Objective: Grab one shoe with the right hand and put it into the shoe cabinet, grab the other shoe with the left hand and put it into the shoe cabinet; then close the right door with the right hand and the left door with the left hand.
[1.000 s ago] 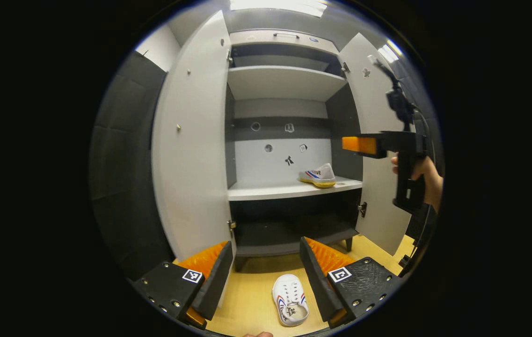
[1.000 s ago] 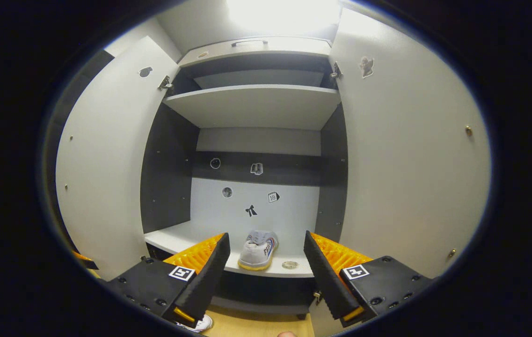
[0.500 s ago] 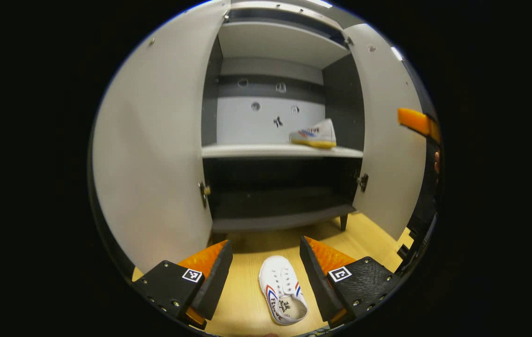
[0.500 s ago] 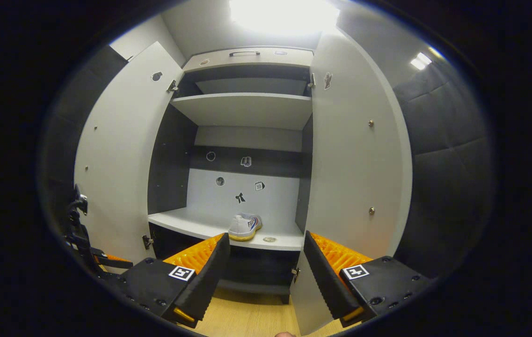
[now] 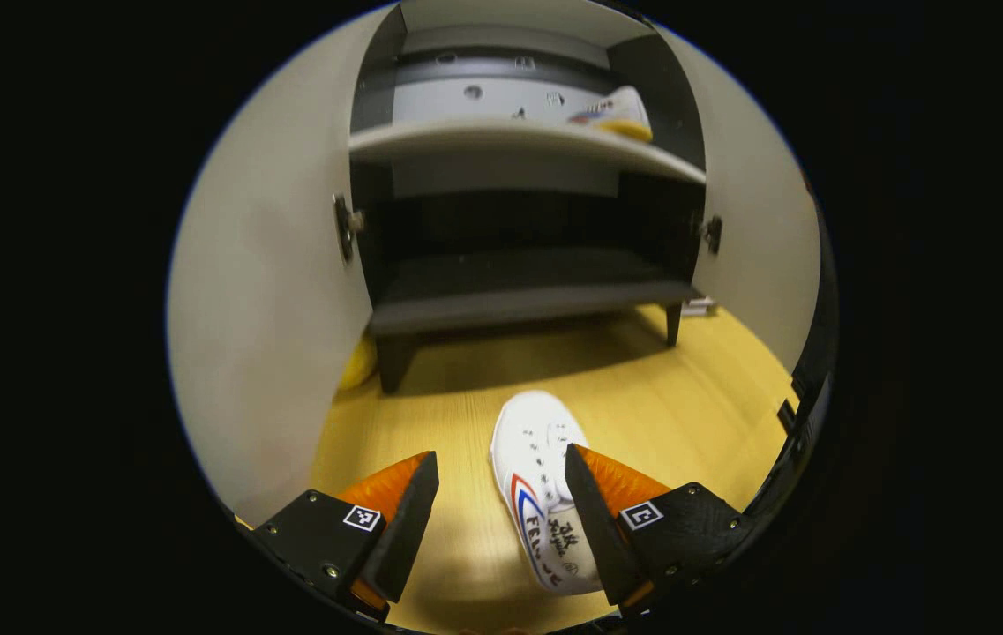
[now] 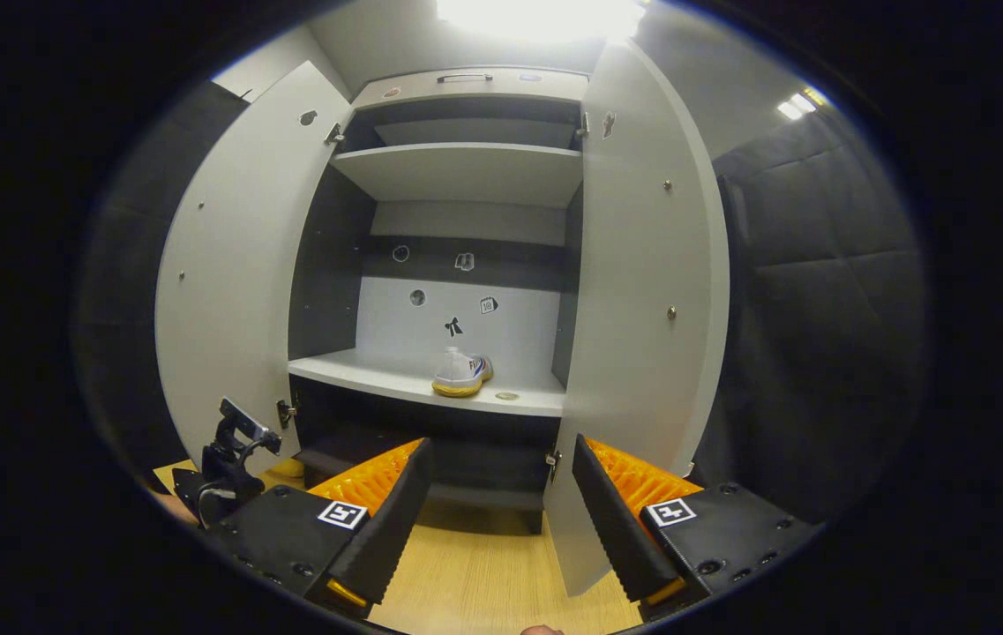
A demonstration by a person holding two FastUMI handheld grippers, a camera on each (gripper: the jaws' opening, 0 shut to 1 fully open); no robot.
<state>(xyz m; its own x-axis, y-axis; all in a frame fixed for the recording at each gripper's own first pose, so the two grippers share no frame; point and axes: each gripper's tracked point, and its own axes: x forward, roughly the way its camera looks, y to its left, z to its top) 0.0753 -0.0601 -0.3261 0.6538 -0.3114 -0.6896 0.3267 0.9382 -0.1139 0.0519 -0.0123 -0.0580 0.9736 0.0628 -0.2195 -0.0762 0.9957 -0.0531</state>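
A white shoe (image 5: 536, 459) with red and blue stripes lies on the wooden floor (image 5: 660, 406), toe toward the cabinet. My left gripper (image 5: 499, 451) hangs open just over it, and the shoe's heel side is hidden behind the right-hand finger (image 5: 594, 516). The other white shoe (image 6: 461, 373) with a yellow sole stands on the cabinet's middle shelf (image 6: 377, 370), also seen up top as the shelved shoe (image 5: 617, 110). My right gripper (image 6: 502, 441) is open and empty, held back from the cabinet at shelf height. Both doors stand open: the left door (image 6: 228, 265) and the right door (image 6: 642, 335).
The left gripper's body (image 6: 228, 459) shows low by the left door in the right gripper view. A small round disc (image 6: 507, 396) lies on the shelf beside the shoe. A yellow thing (image 5: 360, 362) sits on the floor under the left door. Dark padded wall (image 6: 819, 309) stands to the right.
The left gripper has dropped down toward the floor and closer to the shoe lying there. The right gripper has drawn back from the shelf, leaving its shoe standing there.
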